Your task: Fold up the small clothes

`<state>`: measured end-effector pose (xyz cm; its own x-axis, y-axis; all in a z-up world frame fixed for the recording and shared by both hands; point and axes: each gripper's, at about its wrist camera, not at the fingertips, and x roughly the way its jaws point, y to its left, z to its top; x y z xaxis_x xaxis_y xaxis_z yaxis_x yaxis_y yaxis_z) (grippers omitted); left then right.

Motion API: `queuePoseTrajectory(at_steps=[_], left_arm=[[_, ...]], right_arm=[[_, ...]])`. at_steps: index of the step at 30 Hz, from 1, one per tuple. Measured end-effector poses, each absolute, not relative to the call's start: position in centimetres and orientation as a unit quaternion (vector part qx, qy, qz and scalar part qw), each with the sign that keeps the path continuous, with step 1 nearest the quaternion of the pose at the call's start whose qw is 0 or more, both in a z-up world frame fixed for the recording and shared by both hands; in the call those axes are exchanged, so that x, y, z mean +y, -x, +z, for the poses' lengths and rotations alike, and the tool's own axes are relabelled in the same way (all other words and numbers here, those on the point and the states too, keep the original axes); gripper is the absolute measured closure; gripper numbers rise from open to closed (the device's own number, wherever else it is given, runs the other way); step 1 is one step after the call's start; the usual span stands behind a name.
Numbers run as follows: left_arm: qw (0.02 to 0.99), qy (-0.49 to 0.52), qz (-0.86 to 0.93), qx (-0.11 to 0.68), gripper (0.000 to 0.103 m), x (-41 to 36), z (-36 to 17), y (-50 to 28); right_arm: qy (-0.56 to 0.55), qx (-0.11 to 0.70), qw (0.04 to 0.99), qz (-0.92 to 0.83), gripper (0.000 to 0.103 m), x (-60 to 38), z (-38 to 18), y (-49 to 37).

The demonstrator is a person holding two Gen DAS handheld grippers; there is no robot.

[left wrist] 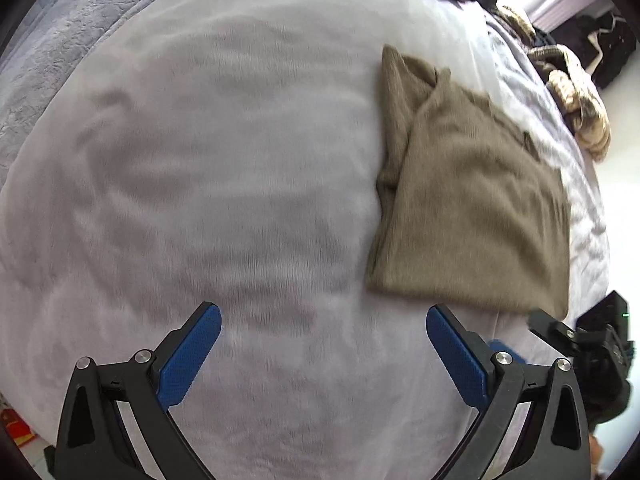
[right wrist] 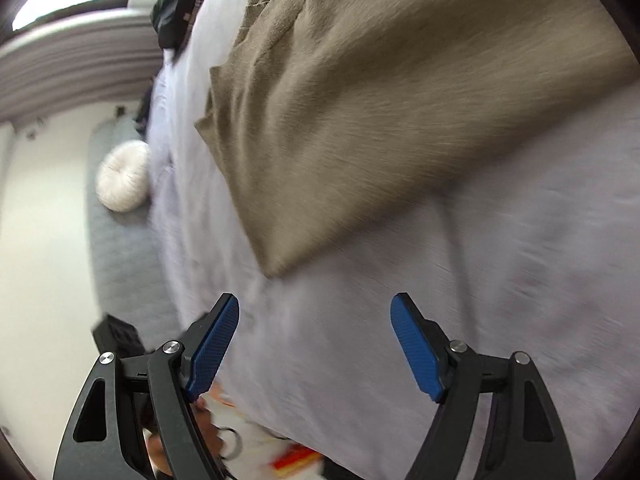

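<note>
- Olive knit garment point(left wrist: 472, 192) lies partly folded on the pale fleece blanket point(left wrist: 220, 160), toward the bed's right side; one flap is doubled over the body, and a narrower strip shows along its left edge.
- Left gripper point(left wrist: 324, 344): jaws spread wide, nothing between the blue pads; it hangs over bare blanket, left of the garment's near corner.
- Right gripper point(right wrist: 315, 344): jaws likewise spread and empty, over blanket just near of the garment's pointed near corner point(right wrist: 272, 268), close to the bed edge.
- Both views are smeared, so fine edges are hard to read.
- Risk: the fleece is plush; a pinch at the corner could catch blanket pile along with the knit and drag both.
- Risk: grabbing only the top layer would peel the existing fold open.
- Risk: the soft knit may sag or slide if lifted by one corner, skewing the next fold.
- Far clutter point(left wrist: 576, 92) at the right edge sits near; a wide swing could snag it.
</note>
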<state>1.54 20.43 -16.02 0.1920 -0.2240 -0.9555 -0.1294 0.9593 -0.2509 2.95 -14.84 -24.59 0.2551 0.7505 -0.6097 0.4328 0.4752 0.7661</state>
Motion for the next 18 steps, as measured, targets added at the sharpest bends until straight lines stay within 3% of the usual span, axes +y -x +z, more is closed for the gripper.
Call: queuePoseTrajectory(at_steps=[8,18], left_arm=[[0.754,0.165,-0.06,0.633,0.0,20.1,-17.5,-4.4],[0.732,0.215,-0.108,0.637,0.0,18.8,-19.3,-7.1]], right_arm=[[-0.589,0.54,0.59,0.112,0.022,-13.9,-29.1,-4.8],[-0.629,0.482,0.593,0.141,0.022,-14.0,-28.6,-7.2]])
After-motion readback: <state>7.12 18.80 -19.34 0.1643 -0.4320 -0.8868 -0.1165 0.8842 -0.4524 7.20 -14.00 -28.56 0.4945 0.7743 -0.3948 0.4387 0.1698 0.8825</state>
